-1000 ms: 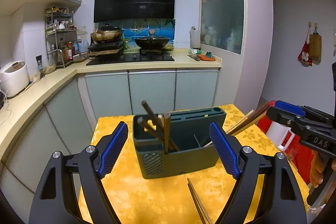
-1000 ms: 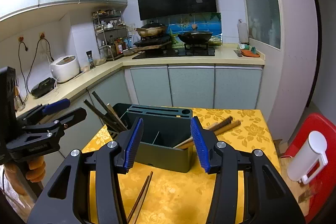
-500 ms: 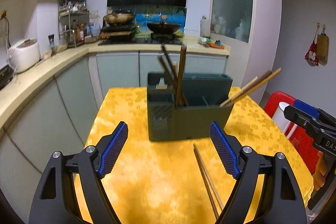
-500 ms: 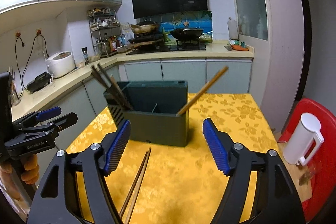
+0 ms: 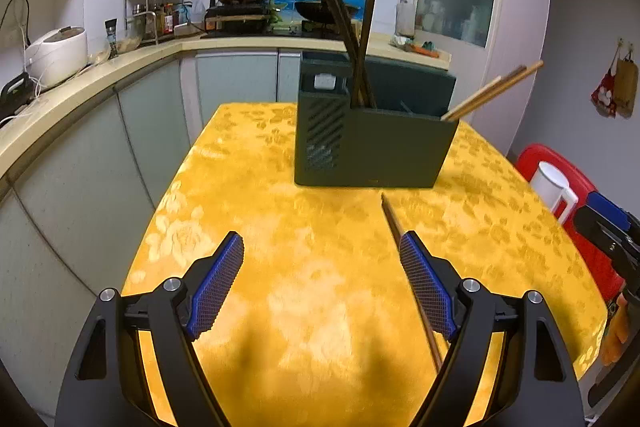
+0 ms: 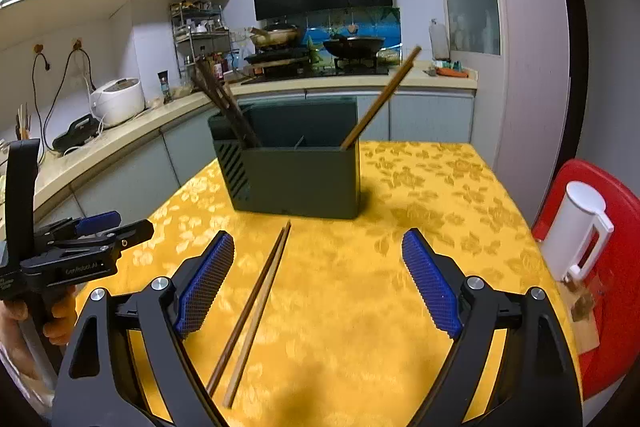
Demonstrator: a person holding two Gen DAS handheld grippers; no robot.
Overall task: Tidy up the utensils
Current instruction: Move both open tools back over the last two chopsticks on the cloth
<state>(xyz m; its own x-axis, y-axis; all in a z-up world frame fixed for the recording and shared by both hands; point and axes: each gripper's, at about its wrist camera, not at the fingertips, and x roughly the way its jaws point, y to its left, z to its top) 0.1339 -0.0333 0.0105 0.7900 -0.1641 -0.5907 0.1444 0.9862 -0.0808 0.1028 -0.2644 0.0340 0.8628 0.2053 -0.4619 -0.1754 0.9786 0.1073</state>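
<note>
Your right gripper (image 6: 318,283) has just been spreading its jaws and now gapes wide over a loose chopstick pair (image 6: 256,303) on the yellow tablecloth (image 6: 420,195), gripping nothing. Your left gripper (image 5: 320,283) stands wide and empty. Beyond them, the dark green utensil holder (image 6: 298,179) holds other chopsticks.

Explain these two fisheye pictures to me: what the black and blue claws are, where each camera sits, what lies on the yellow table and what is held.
No robot: a person carries two handheld grippers, each with a camera looking along its fingers. One picture comes from the left gripper, the other from the right gripper, whose jaws have just been opening. Both are open and hold nothing. On the yellow table stands a dark green utensil holder with chopsticks in it. A loose pair of chopsticks lies in front.
</note>
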